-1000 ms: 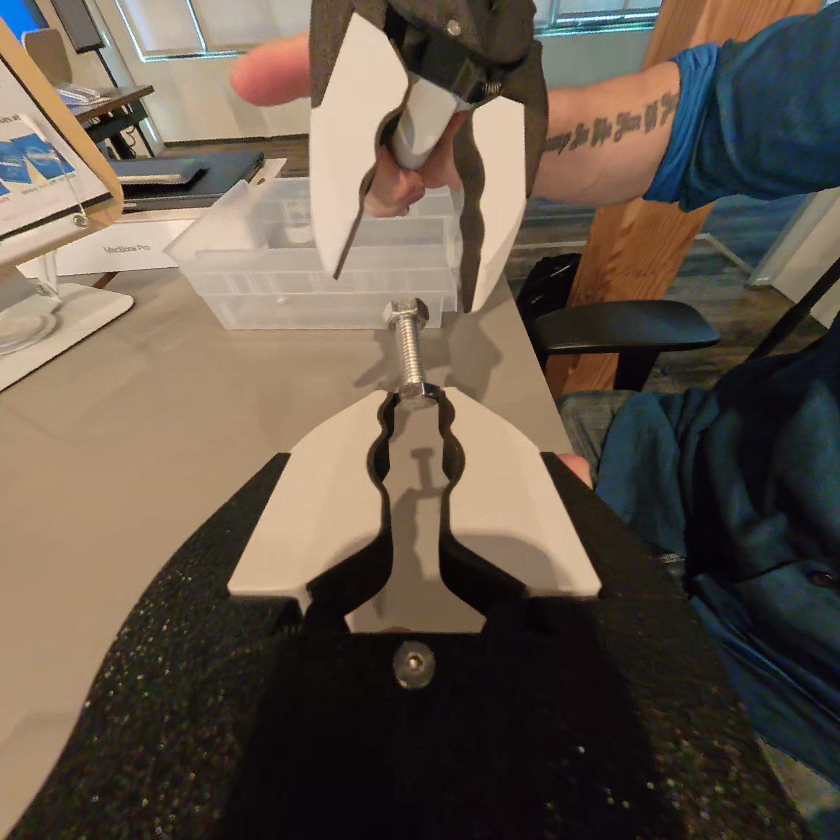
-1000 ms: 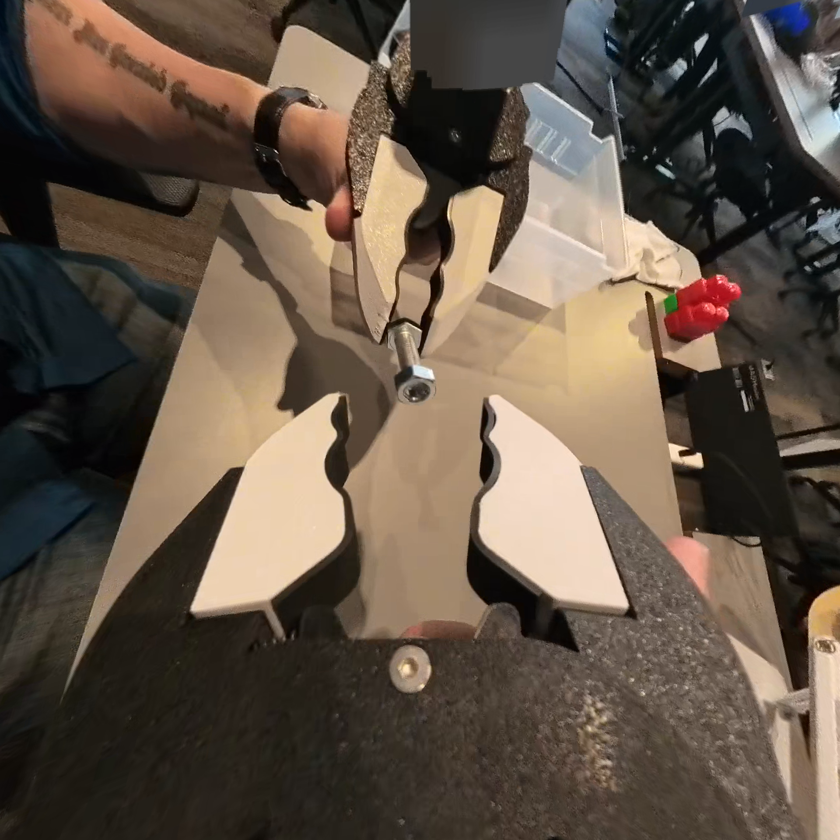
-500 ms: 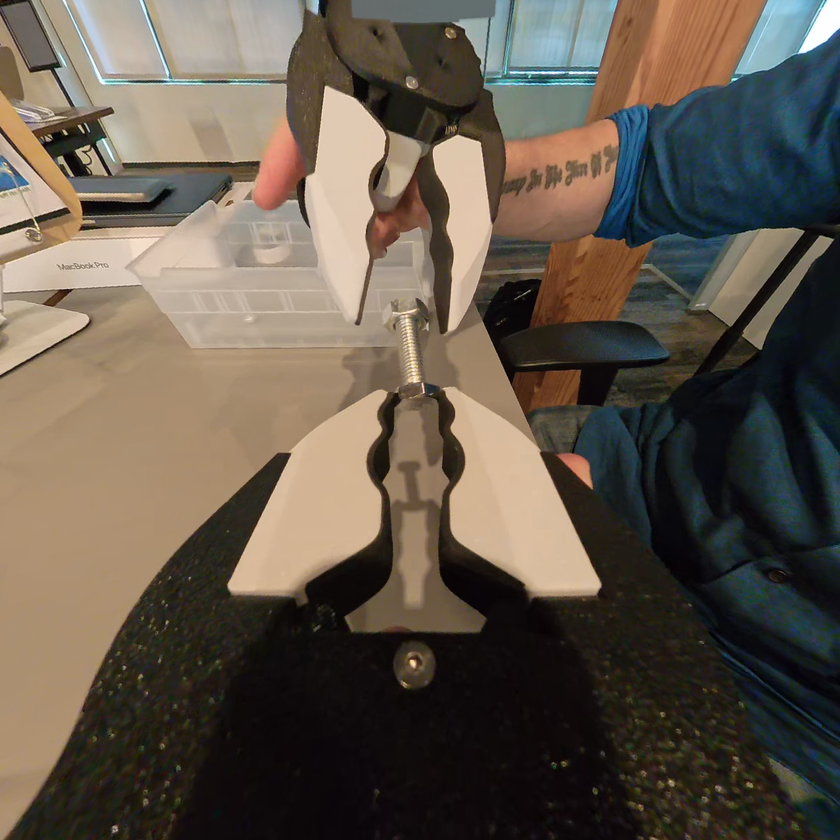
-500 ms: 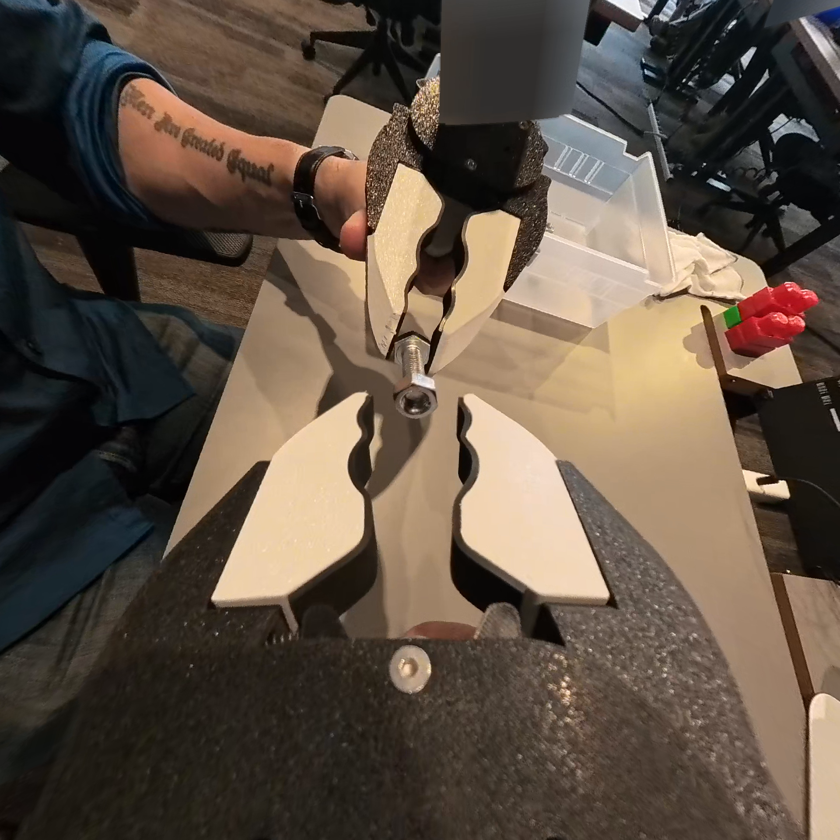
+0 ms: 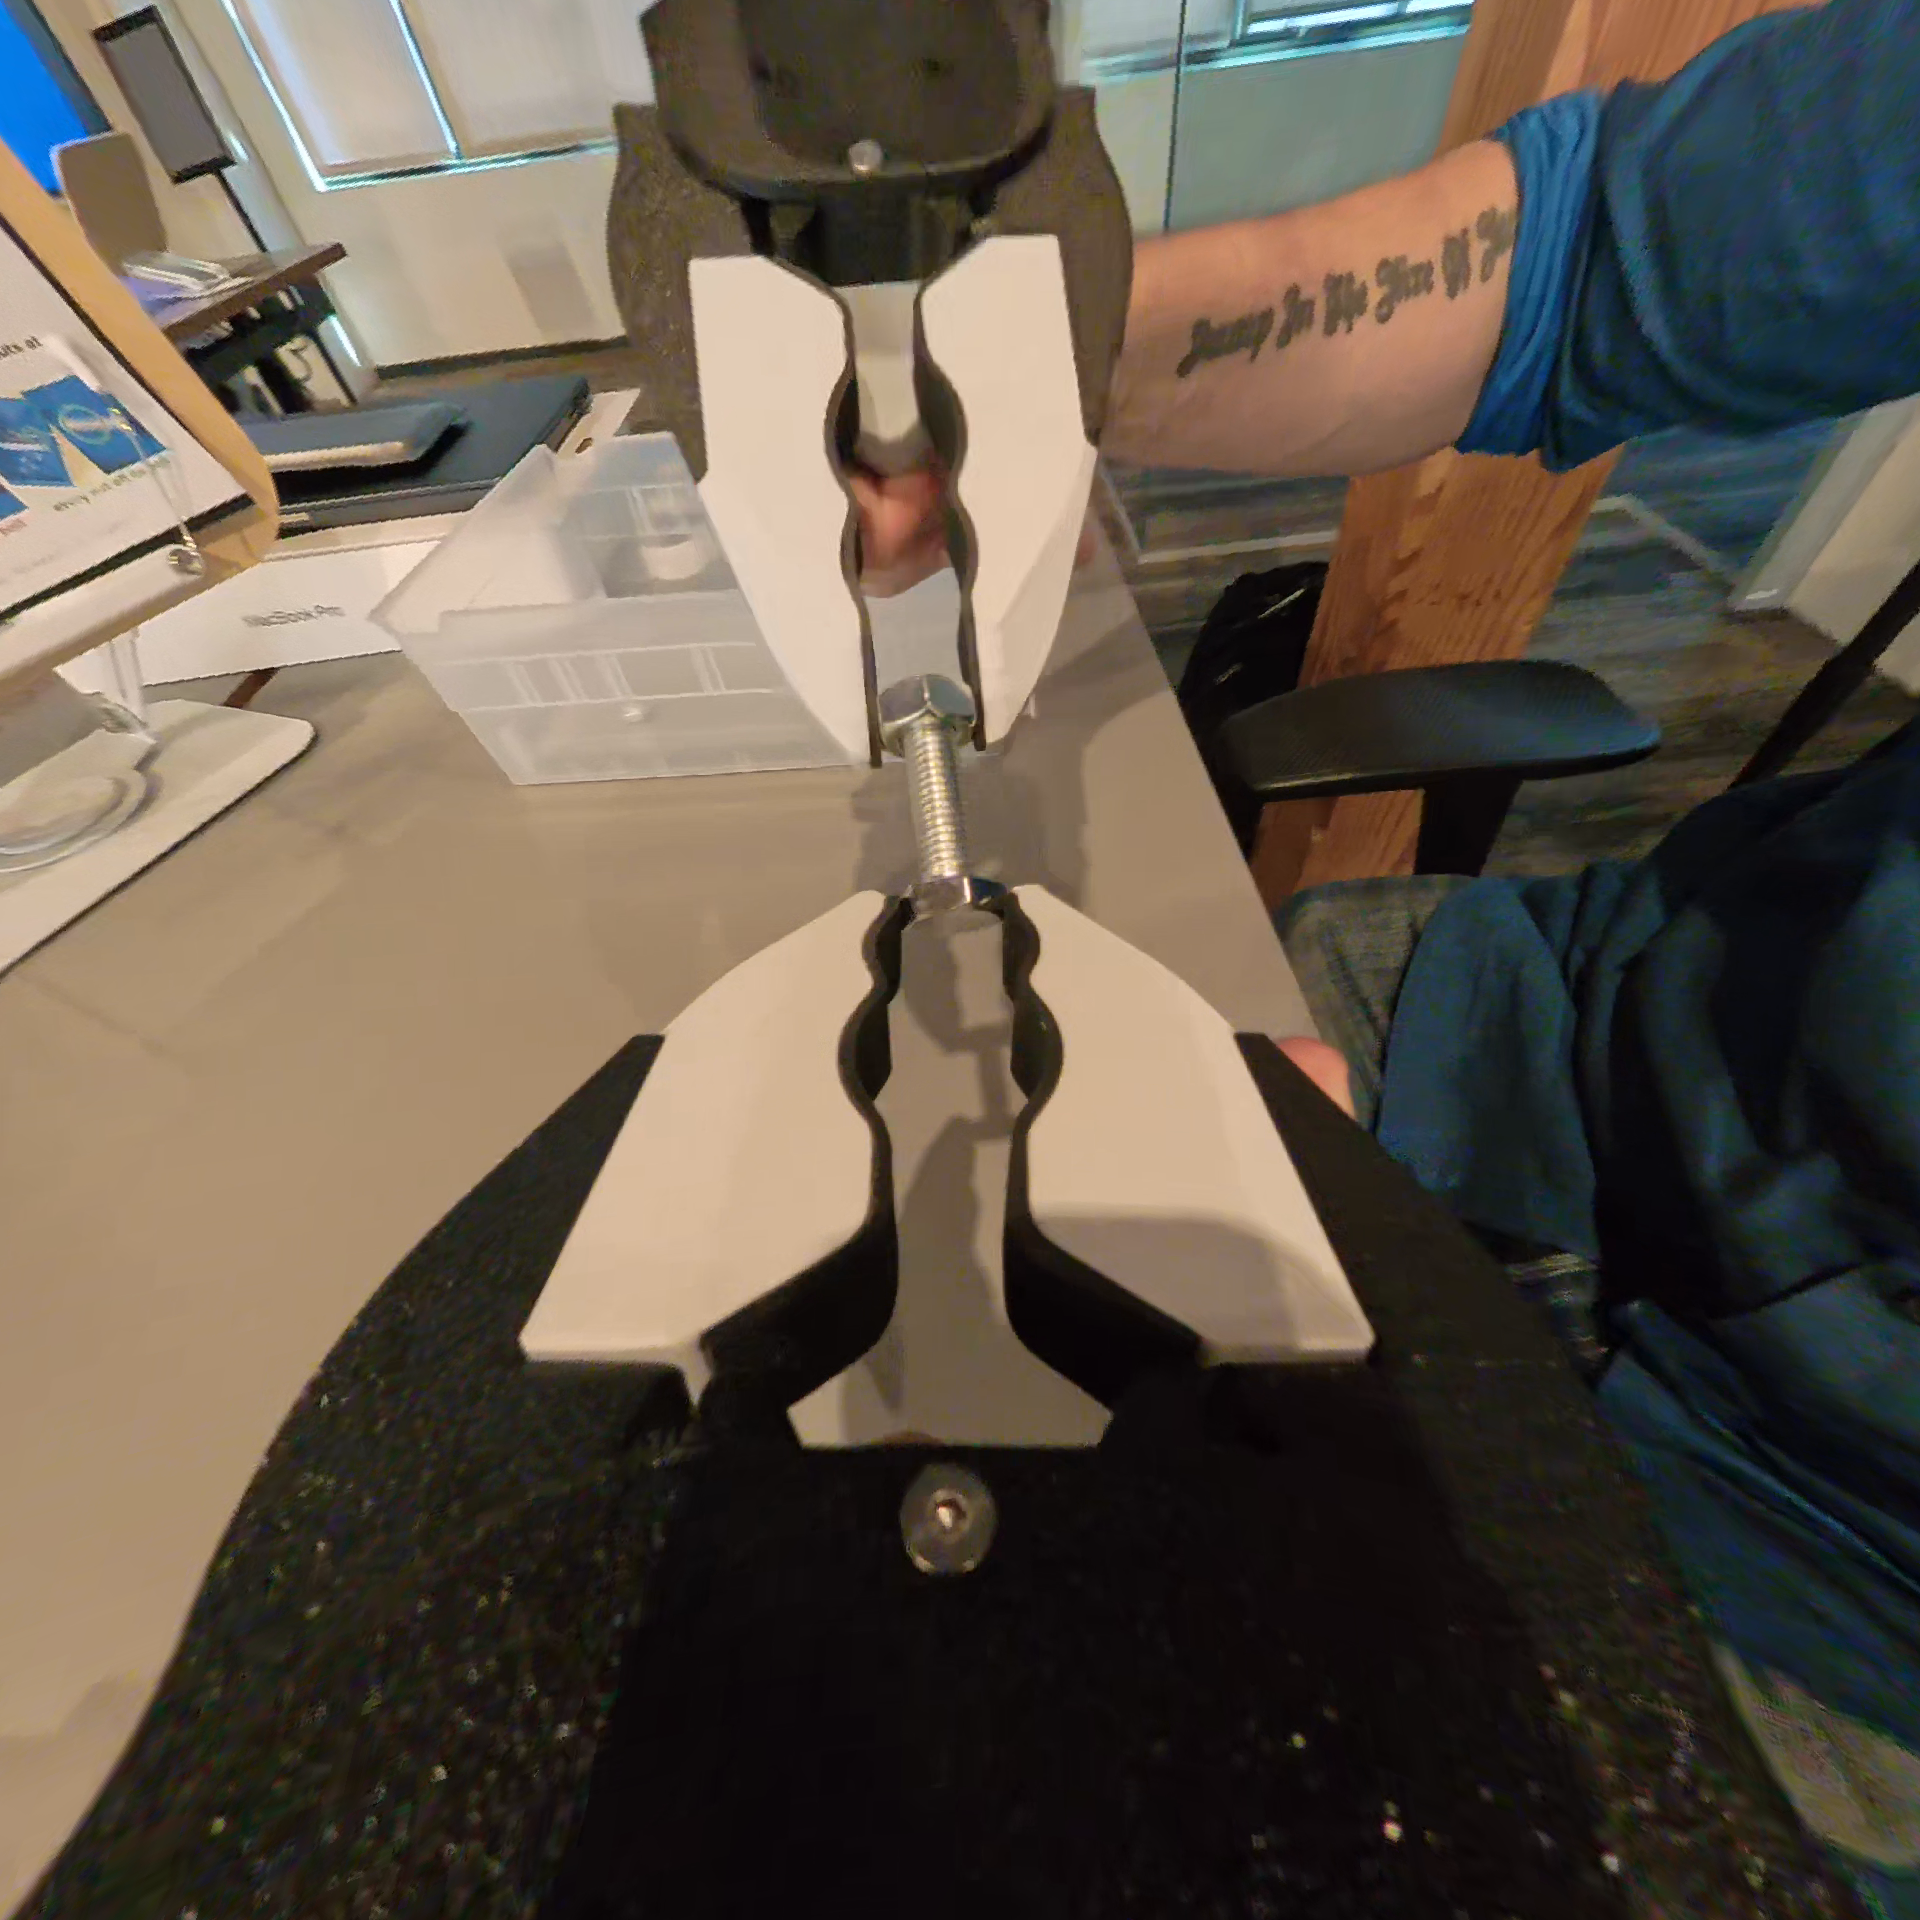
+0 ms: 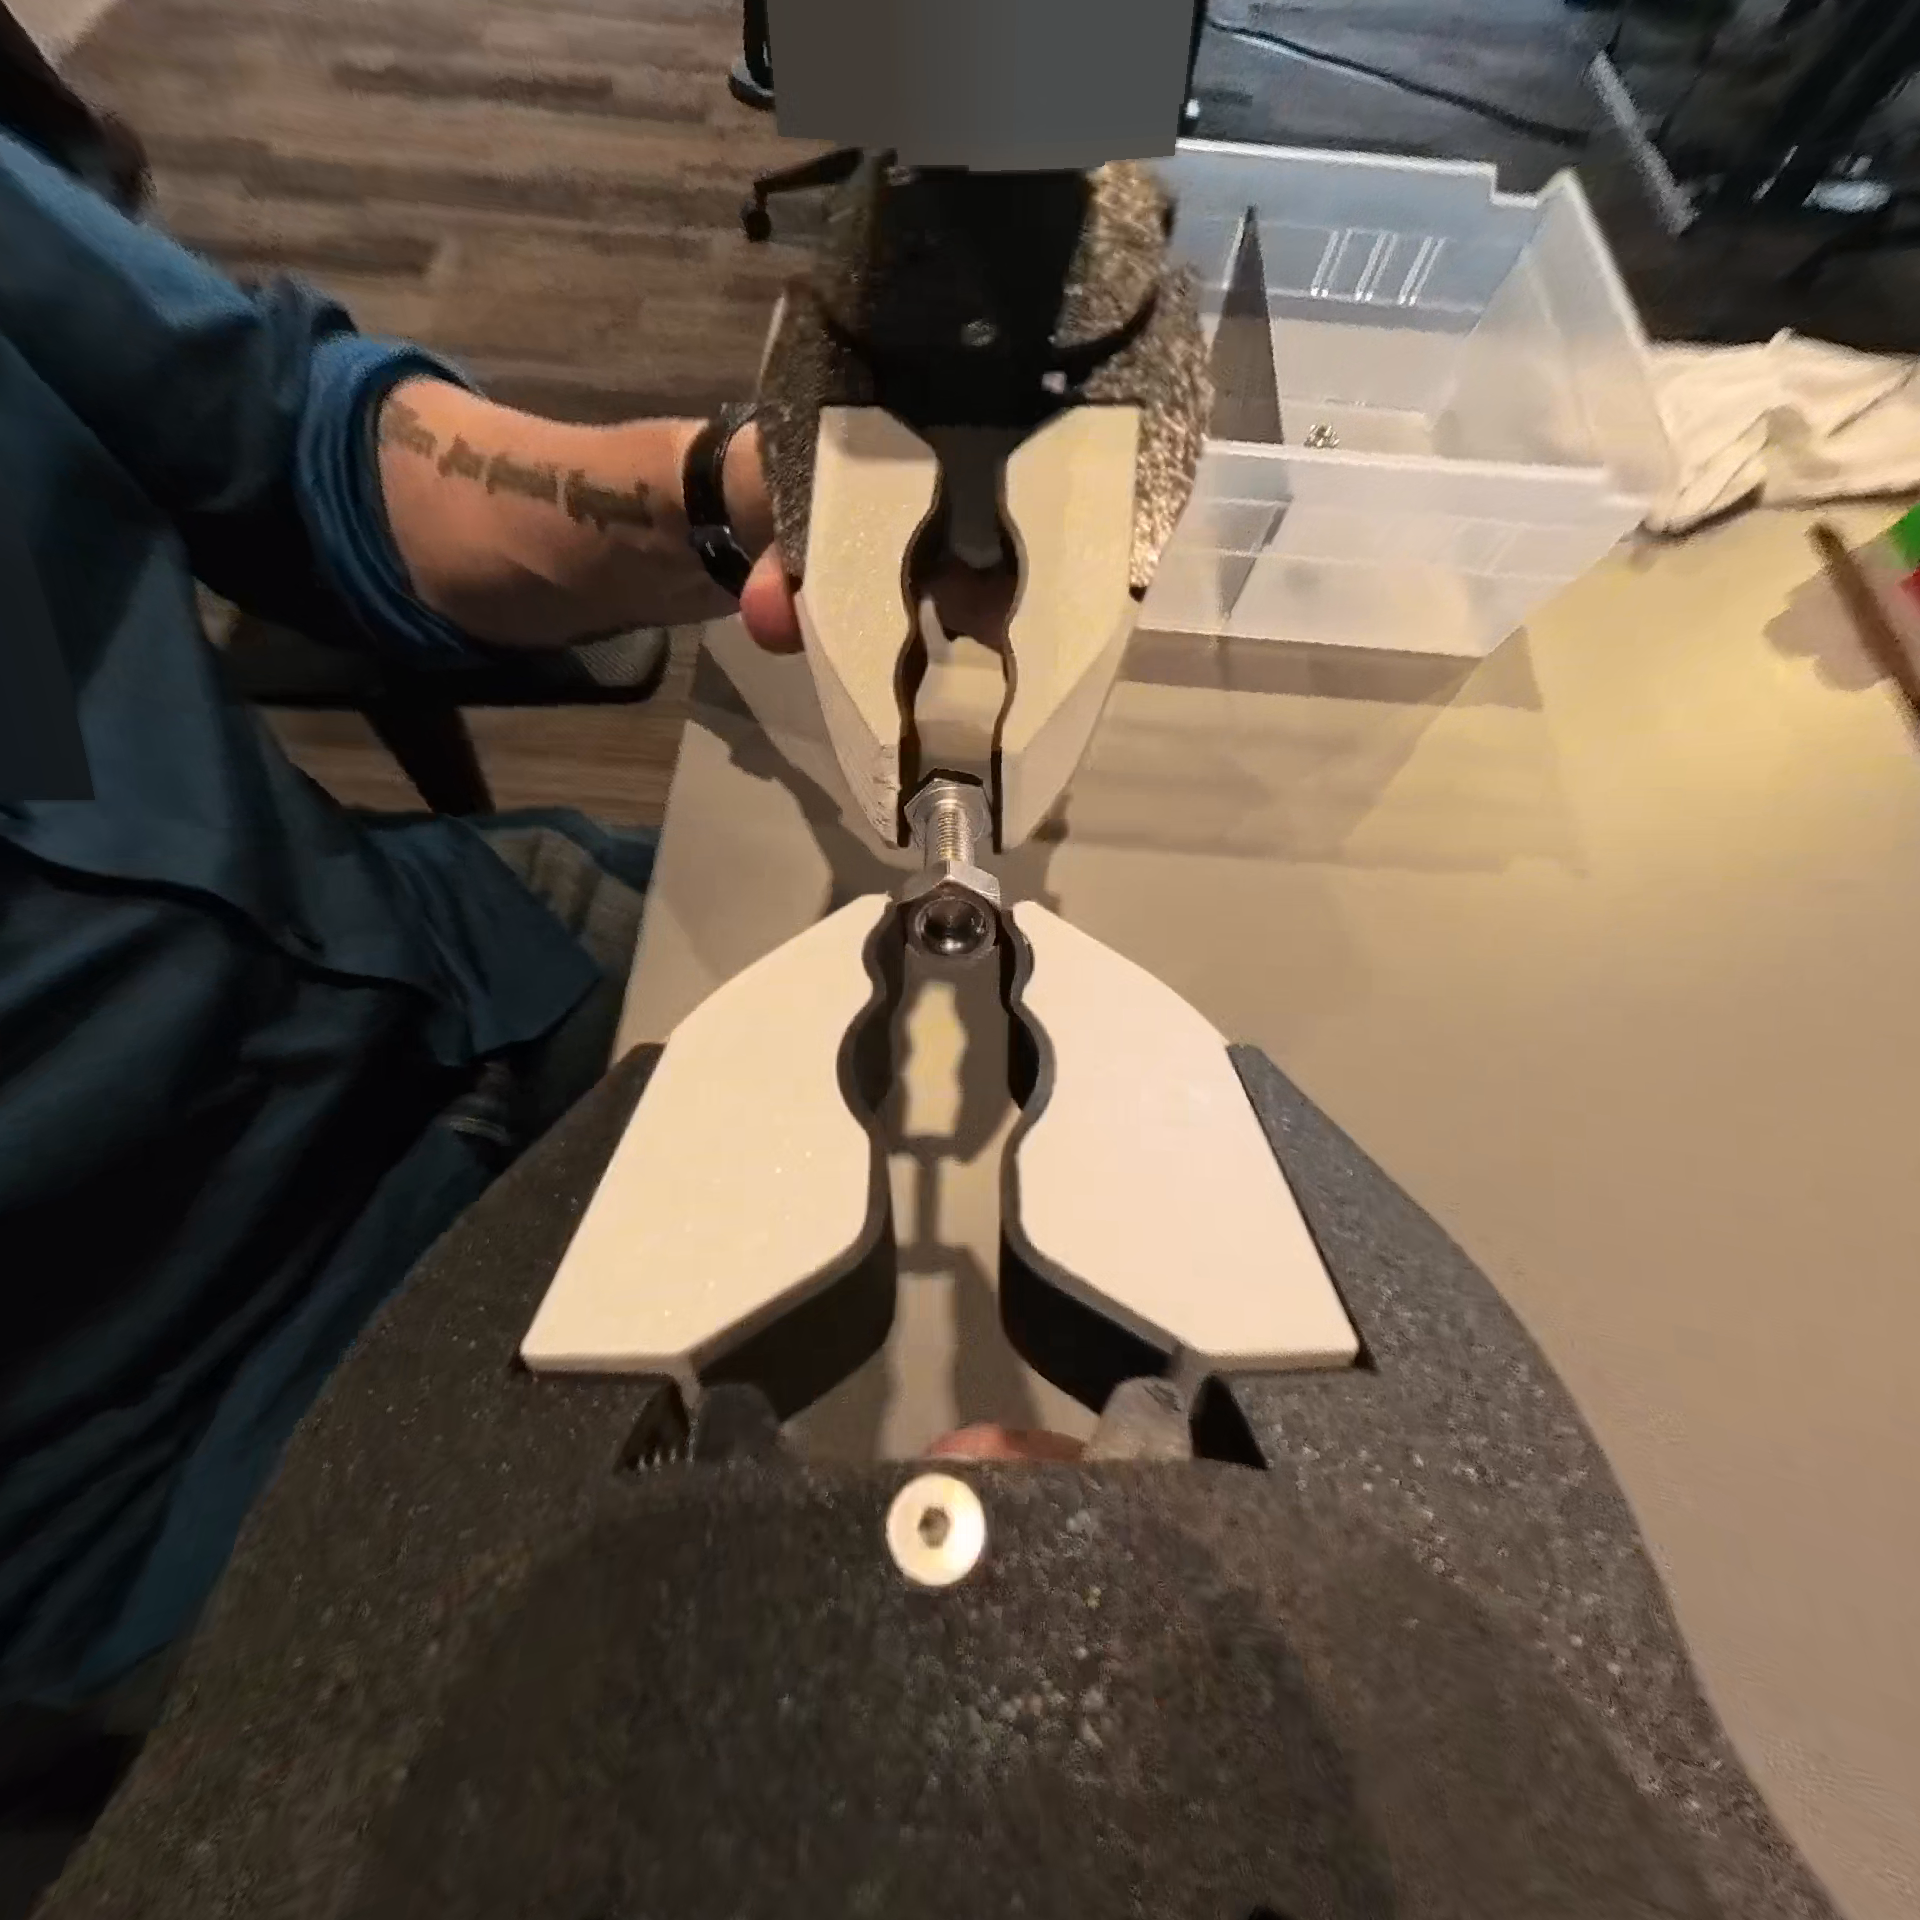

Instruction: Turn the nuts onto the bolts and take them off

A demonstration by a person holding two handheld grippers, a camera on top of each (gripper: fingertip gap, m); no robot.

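Gripping the bolt (image 5: 938, 802) by its head, left claw (image 5: 951, 902) is closed; right claw (image 6: 951, 914) pinches the nut (image 6: 950, 906) at the far end (both above the table (image 5: 312, 987)).

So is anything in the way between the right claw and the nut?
Nothing visible. The right claw is shut directly on the shiny silver hexagonal metal nut; the left claw grips the silver threaded bolt.

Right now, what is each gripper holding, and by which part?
The left gripper clamps the bolt by its hex head. The right gripper clamps the nut by its flats, at the bolt's threaded end.
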